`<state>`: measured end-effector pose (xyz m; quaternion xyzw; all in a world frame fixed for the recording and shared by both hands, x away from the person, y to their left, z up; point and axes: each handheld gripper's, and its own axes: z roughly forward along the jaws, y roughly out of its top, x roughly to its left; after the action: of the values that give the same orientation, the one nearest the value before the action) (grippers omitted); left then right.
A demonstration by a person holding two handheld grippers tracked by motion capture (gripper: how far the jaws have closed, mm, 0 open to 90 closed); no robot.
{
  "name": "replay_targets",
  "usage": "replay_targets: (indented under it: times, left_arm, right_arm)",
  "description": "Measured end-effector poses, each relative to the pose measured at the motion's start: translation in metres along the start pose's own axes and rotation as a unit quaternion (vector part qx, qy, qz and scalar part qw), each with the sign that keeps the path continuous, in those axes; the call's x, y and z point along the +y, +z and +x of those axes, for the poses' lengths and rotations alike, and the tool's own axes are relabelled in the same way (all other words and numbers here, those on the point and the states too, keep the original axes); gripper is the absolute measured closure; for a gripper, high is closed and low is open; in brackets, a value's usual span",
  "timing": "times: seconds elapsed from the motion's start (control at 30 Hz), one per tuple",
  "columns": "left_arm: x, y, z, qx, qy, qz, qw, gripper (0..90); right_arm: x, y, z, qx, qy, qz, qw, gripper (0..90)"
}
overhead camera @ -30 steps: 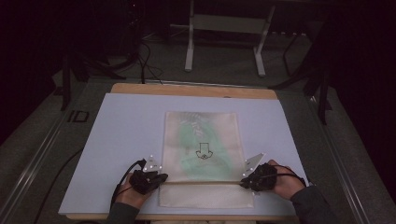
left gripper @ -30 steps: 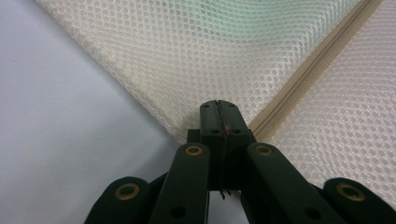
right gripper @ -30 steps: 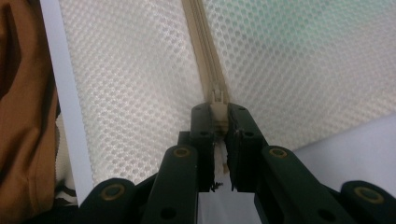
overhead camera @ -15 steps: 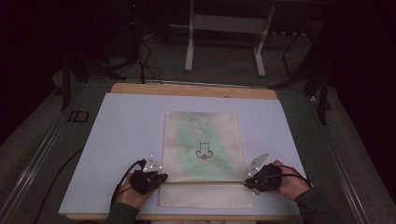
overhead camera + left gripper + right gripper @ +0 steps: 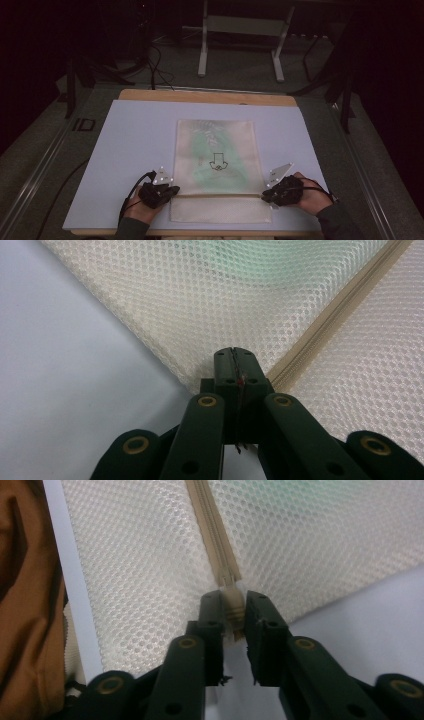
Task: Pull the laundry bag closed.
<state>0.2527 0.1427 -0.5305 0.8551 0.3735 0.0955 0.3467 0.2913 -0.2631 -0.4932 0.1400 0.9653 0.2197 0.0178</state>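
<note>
Left hand-held gripper (image 5: 234,356): jaws pressed fully together on the left edge of the mesh bag (image 5: 216,160), right beside the left end of the zipper (image 5: 340,317). Pinch looks thin; only the very hem appears caught.

Right hand-held gripper (image 5: 234,607): jaws nearly together, clamped on the right end of the zipper tape where it leaves the bag, a narrow gap held open by the tape itself.

Seen from the high view: left hand-held gripper (image 5: 161,193) and right hand-held gripper (image 5: 274,192) at opposite ends of the zipper line, near edge of the bag. Bag lying flat at the middle of the pale surface (image 5: 130,140), long side running near to far, a narrow strip of mesh on the near side of the zipper.

Step in hand, judged: taking hold of both zipper ends, likely to lift, tension or fold the bag. Recommended practice: keep both pinches level and equal; draw the ends apart just enough to hold the zipper line straight; raise both ends together to avoid skewing; deepen the left bite first if the hem starts to slip. Risk: mesh snagging or tearing at the left pinch under uneven pull.

Markings: dark outline drawing (image 5: 218,161) on the greenish item inside the bag, resembling a downward arrow; no lettering legible. Dark marking (image 5: 83,124) off the surface's far-left corner, possibly "ID", too blurred to confirm. No brand visible.
</note>
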Motion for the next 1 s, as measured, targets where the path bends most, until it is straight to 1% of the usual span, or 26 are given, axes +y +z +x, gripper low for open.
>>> replay_targets:
  times: [0.1,0.3,0.33,0.53,0.57,0.6,0.7,0.73,0.77,0.93,1.0]
  left_arm:
    - [0.0,0.0,-0.001,0.004,0.001,0.0,1.0,89.2]
    - [0.0,0.0,0.001,-0.001,-0.005,-0.001,1.0,89.0]
    - [0.0,0.0,0.001,-0.001,-0.006,-0.002,1.0,89.0]
    - [0.0,0.0,0.001,-0.002,-0.009,-0.003,1.0,88.9]
    - [0.0,0.0,0.001,-0.002,-0.009,-0.003,1.0,88.9]
    - [0.0,0.0,0.0,0.0,-0.008,-0.002,1.0,88.9]
    - [0.0,0.0,0.0,0.0,-0.007,-0.001,1.0,88.8]
    - [0.0,0.0,0.0,0.0,-0.007,-0.001,1.0,88.8]
    - [0.0,-0.001,0.0,0.0,-0.007,0.0,1.0,88.8]
    - [0.0,-0.001,0.0,0.001,-0.006,-0.002,1.0,88.7]
    - [0.0,-0.001,0.0,0.001,-0.005,-0.002,1.0,88.6]
  right_arm:
    - [-0.004,-0.003,-0.001,-0.003,0.007,-0.011,0.9999,76.3]
    - [-0.008,-0.008,-0.003,-0.01,0.017,-0.026,0.9995,74.9]
    - [-0.009,-0.009,-0.004,-0.013,0.024,-0.029,0.9992,74.8]
    - [-0.013,-0.014,-0.006,-0.026,0.04,-0.045,0.9979,74.5]
    - [-0.014,-0.014,-0.006,-0.029,0.047,-0.048,0.9973,74.5]
    - [-0.015,-0.015,-0.007,-0.031,0.048,-0.05,0.9971,74.5]
    - [-0.019,-0.015,-0.008,-0.038,0.062,-0.062,0.9954,74.5]
    - [-0.019,-0.015,-0.008,-0.038,0.062,-0.062,0.9954,74.5]
    - [-0.02,-0.014,-0.008,-0.043,0.069,-0.065,0.9946,74.5]
    - [-0.024,-0.013,-0.009,-0.049,0.084,-0.078,0.9922,74.0]
    - [-0.025,-0.013,-0.01,-0.05,0.086,-0.08,0.9918,73.9]
